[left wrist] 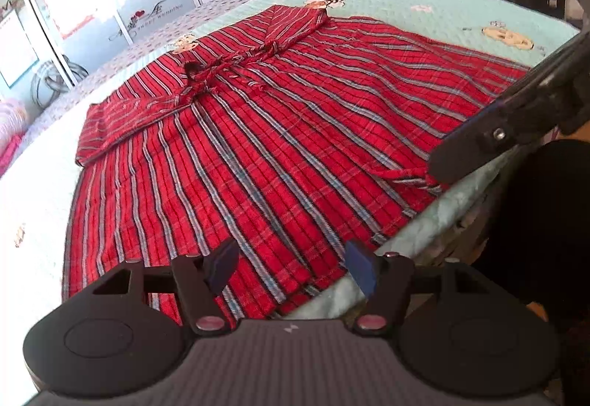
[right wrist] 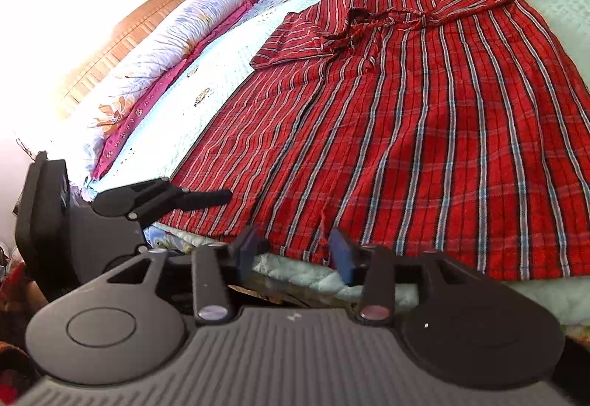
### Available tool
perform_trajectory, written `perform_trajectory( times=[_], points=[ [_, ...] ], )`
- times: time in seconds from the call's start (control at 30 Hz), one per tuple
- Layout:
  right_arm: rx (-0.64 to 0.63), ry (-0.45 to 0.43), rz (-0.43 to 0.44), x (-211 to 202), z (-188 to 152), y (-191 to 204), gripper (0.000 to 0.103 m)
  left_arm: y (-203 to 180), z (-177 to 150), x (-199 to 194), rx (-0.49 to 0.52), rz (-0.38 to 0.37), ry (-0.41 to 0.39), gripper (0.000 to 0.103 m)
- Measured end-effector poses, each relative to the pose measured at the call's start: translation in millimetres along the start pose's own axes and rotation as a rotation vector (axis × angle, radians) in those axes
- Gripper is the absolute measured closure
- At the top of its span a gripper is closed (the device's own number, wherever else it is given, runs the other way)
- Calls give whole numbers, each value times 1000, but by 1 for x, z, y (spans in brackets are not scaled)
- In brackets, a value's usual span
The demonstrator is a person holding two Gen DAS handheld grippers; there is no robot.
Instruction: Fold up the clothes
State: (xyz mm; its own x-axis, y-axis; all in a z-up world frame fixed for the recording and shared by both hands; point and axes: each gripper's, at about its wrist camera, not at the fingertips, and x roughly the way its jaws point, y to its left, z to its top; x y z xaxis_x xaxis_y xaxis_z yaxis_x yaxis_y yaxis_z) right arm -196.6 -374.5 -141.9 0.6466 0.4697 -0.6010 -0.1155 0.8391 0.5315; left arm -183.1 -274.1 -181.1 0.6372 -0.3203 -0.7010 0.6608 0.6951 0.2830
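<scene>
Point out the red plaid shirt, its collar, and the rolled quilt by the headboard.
red plaid shirt (right wrist: 424, 155): right wrist view, middle of the spread body.
collar (left wrist: 206, 74): left wrist view, bunched fabric at the neck.
rolled quilt (right wrist: 177, 33): right wrist view, floral side of the roll.

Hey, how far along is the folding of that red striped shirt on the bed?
Done: the red striped shirt lies flat on the pale green quilt, both sleeves folded in across its collar end. In hand: nothing; the left claw and right claw stand open at the hem. Left: folding the body up into a compact stack.
</scene>
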Motion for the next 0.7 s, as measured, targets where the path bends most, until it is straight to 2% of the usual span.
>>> perform_trajectory(
  times=[0.13,0.2,0.27,0.37,0.53,0.67,0.7],
  points=[
    [35,-17,28,-4,0,-6,53,8,-1,1,-30,-1,19,44],
    [31,-32,24,-7,1,-7,51,11,-1,4,-38,4,33,49],
    [29,-35,13,-8,2,-9,51,13,-1,6,-46,9,48,50],
    [54,-30,7,-7,1,-15,51,7,-1,6,-18,25,43,52],
    [66,-31,5,-6,0,-18,50,2,-1,8,0,12,53,73],
    [61,-37,10,-6,0,-16,50,10,1,5,-53,-5,48,90],
    [61,-38,10,-6,1,-16,50,14,2,3,-84,-21,39,91]
  ],
)
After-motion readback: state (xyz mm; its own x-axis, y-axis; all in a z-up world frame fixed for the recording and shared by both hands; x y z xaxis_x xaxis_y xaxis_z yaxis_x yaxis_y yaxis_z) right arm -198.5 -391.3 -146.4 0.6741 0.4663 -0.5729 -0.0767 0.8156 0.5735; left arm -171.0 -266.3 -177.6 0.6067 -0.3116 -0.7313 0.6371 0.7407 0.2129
